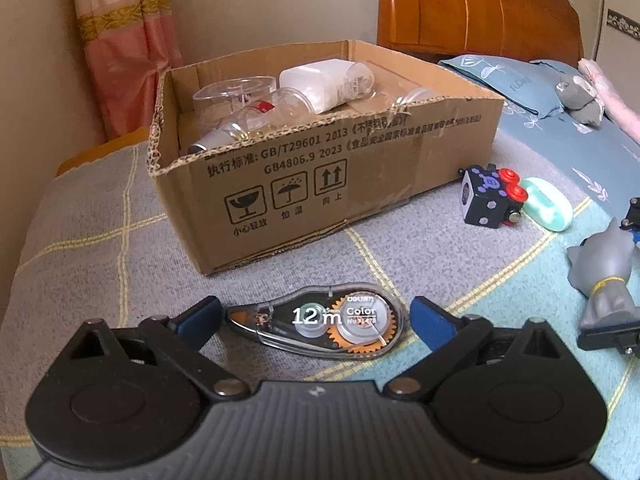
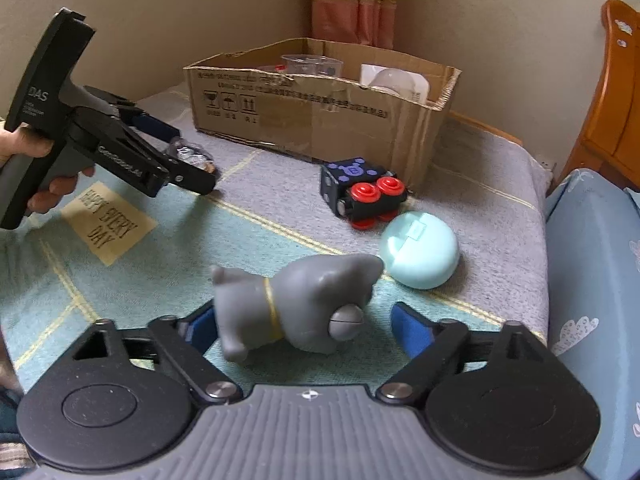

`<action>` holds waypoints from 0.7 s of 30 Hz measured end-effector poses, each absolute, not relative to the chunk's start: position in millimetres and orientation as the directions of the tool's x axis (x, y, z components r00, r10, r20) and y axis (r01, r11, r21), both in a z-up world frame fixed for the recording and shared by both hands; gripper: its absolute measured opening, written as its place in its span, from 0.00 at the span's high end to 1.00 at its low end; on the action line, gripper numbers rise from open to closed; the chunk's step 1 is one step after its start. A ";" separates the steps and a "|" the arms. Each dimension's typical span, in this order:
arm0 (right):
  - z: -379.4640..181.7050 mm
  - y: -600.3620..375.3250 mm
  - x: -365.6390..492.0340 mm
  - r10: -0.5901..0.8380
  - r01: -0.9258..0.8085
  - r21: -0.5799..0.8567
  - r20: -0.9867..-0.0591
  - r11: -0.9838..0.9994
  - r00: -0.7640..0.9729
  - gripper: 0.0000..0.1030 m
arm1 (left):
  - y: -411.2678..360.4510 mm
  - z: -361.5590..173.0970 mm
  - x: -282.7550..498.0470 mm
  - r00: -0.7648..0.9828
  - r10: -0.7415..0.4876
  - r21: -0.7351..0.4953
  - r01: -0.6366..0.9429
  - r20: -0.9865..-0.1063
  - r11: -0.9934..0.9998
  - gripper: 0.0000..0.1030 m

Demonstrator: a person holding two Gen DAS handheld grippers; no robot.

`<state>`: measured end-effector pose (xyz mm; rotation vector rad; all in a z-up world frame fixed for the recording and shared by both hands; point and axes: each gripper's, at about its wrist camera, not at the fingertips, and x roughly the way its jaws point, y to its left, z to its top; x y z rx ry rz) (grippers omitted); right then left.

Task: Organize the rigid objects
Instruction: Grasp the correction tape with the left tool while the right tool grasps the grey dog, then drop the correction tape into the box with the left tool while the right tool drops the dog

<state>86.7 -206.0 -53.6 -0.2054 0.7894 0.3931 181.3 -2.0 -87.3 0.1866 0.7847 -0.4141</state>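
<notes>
A clear correction tape dispenser (image 1: 320,326) marked "12 m" lies on the bed cover between the spread fingers of my open left gripper (image 1: 316,316); nothing is gripped. It also shows in the right wrist view (image 2: 192,156), between the left gripper's fingers (image 2: 188,152). A grey toy figure (image 2: 296,308) lies on its side between the wide-apart fingers of my open right gripper (image 2: 304,324). The toy also shows at the right edge of the left wrist view (image 1: 604,280). The cardboard box (image 1: 320,176) stands just beyond the tape, with clear plastic items and a white container inside.
A black cube toy with red wheels (image 2: 360,192) and a mint oval case (image 2: 418,248) lie in front of the box (image 2: 320,112). A blue pillow (image 2: 592,280) is at the right. A wooden headboard (image 1: 480,8) and a pink curtain (image 1: 120,40) stand behind.
</notes>
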 end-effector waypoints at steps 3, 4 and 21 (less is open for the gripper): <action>-51.5 -203.0 85.3 0.268 -0.430 -0.040 -0.728 0.902 0.631 0.23 | -0.9 -85.0 181.9 0.617 -0.303 -0.003 0.438 -0.727 0.899 0.13; -50.5 -202.5 85.0 0.271 -0.432 -0.036 -0.731 0.901 0.626 0.27 | -0.9 -84.4 181.9 0.615 -0.299 0.001 0.439 -0.730 0.899 0.13; -25.6 -205.6 84.3 0.273 -0.432 -0.020 -0.747 0.902 0.606 0.31 | -2.1 -63.8 169.8 0.530 -0.325 0.017 0.541 -0.783 0.841 0.13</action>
